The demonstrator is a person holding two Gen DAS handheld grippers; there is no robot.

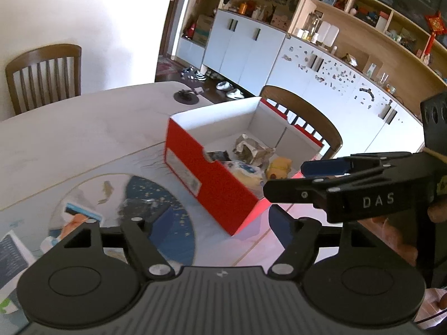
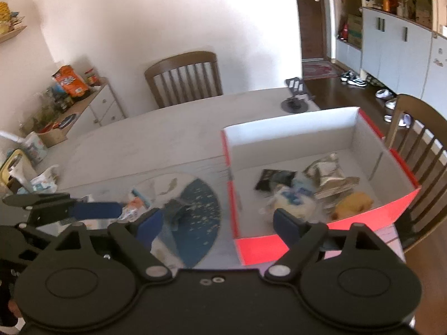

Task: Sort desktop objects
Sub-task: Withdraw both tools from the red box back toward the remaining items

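Note:
A red shoebox (image 1: 195, 173) with a white inside stands on the table, right of a mat printed with a round blue picture (image 1: 173, 240). In the box lie a yellow plush (image 2: 353, 205), a crumpled silver packet (image 2: 329, 176), a white-and-blue pouch (image 2: 290, 201) and a black packet (image 2: 272, 178). On the mat lie an orange-and-white packet (image 2: 134, 206) and a dark crumpled wrapper (image 2: 176, 209). My left gripper (image 1: 223, 220) is open over the mat, holding nothing. My right gripper (image 2: 218, 226) is open at the box's near left corner, also holding nothing.
A black phone stand (image 2: 294, 103) sits at the table's far edge. Wooden chairs stand behind the table (image 2: 184, 75) and beside the box (image 2: 419, 145). A booklet (image 1: 11, 254) lies at the mat's near left. White cabinets (image 1: 245, 53) line the far wall.

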